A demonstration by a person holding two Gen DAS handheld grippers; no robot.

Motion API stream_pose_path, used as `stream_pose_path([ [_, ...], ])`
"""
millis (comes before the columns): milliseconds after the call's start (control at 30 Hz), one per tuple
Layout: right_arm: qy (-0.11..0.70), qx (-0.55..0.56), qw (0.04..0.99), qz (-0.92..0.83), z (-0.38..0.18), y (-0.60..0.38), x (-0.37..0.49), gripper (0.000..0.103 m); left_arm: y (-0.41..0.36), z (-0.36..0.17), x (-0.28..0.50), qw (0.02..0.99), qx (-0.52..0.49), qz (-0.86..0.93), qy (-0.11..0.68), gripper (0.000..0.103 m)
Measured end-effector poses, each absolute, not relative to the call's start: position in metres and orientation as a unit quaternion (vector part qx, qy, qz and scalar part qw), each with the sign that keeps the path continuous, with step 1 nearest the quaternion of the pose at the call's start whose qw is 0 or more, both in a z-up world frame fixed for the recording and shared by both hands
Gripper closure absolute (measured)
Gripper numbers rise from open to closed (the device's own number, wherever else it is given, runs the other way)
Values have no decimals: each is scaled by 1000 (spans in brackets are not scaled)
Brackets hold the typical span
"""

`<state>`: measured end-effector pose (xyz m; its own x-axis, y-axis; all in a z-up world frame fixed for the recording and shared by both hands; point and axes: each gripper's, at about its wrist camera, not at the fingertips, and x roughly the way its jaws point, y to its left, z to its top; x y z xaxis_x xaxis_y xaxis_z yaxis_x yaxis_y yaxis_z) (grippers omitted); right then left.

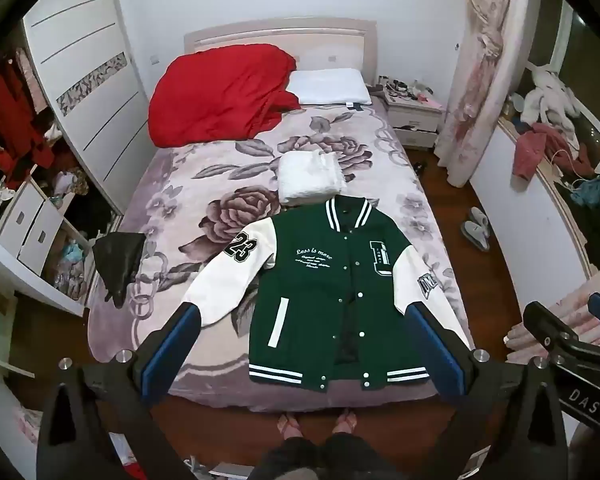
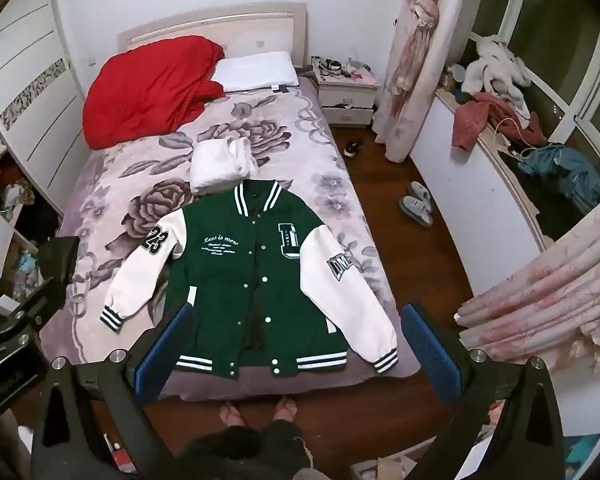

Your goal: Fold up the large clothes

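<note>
Blue-padded fingers of the left tool [image 1: 300,344] are framing the near edge of the view, spread as wide as they go with nothing between them; the right tool [image 2: 296,344] is hanging the same way, jaws fully apart and empty, both tilting steeply down from above the foot of the bed [image 2: 100,184]. Below them, a person's feet [image 1: 316,424] are standing on the dark wood floor [image 2: 380,240] just beside the mattress end.

Folding of this garment is not yet starting, by my reading. A green varsity jacket [image 2: 244,280] is lying face up and flat on the floral blanket [image 1: 204,200] at the near end of the bed, hem toward the person, collar away, both white sleeves splaying outward and down. Every fold is still ahead: sleeves in, sides over, then bottom to top. One white folded bundle [image 1: 310,178] is sitting just beyond the collar, possibly an item already finished.

Its body is looking like thick, matte knit or fleece, with ribbed striped bands at collar, cuffs and hem, a row of pale snap buttons down the front, and stitched patches on chest and sleeves. Those sleeves are appearing smoother, likely faux leather, and stiffer than the body. A crumpled red quilt [image 1: 220,96] and a white pillow [image 1: 328,86] are sitting at the headboard end.
</note>
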<state>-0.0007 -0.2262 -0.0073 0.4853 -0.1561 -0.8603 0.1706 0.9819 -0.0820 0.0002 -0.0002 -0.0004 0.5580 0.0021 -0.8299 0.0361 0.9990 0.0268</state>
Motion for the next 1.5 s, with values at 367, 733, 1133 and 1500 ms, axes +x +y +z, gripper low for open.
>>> stream_pose_path([
  [367,499,1,861,-97,-6,-226,-1,0,-5,2,1,881,16,-13,472,0],
  [733,491,-10,866,-92,7,-219,-4,0,1,10,-6,885,0,-7,466,0],
  [1133,487,-16,868,-92,11,-212,-5,0,9,11,-10,887,-6,-6,462,0],
  [1500,484,-21,870,-91,15,-210,-6,0,10,12,-9,888,-7,-5,460,0],
])
